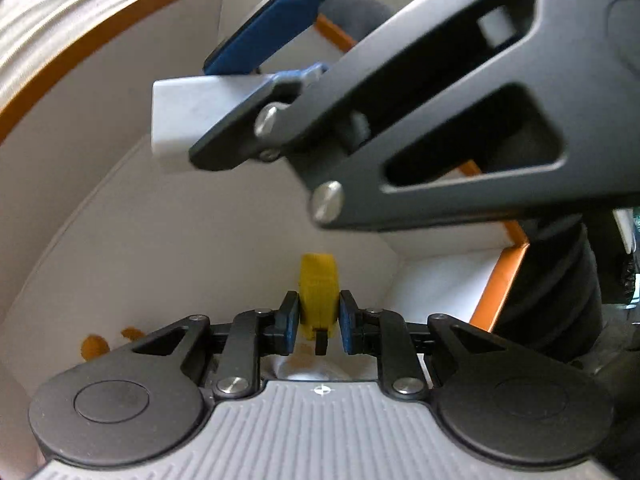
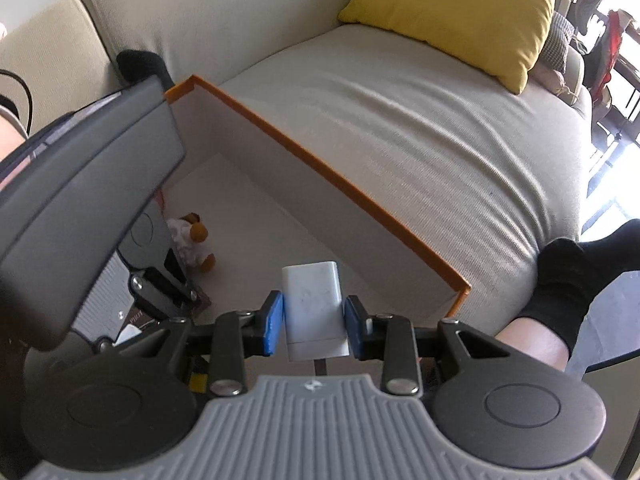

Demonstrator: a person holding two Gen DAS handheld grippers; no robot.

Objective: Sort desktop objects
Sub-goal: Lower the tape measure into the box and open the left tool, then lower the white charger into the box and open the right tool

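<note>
My left gripper (image 1: 319, 322) is shut on a small yellow object (image 1: 319, 294) and holds it low inside a white box with an orange rim (image 1: 100, 32). My right gripper (image 2: 314, 322) is shut on a white charger block (image 2: 314, 308) and holds it above the same box (image 2: 320, 164). In the left wrist view the right gripper (image 1: 248, 76) crosses overhead with the white block (image 1: 184, 120) between its blue pads. The left gripper's grey body (image 2: 88, 184) fills the left of the right wrist view.
A small brown and white plush toy (image 2: 192, 246) lies on the box floor; orange bits of it show in the left wrist view (image 1: 94, 346). The box stands against a beige sofa (image 2: 400, 120) with a yellow cushion (image 2: 456, 16). A foot in a black sock (image 2: 572, 272) is at right.
</note>
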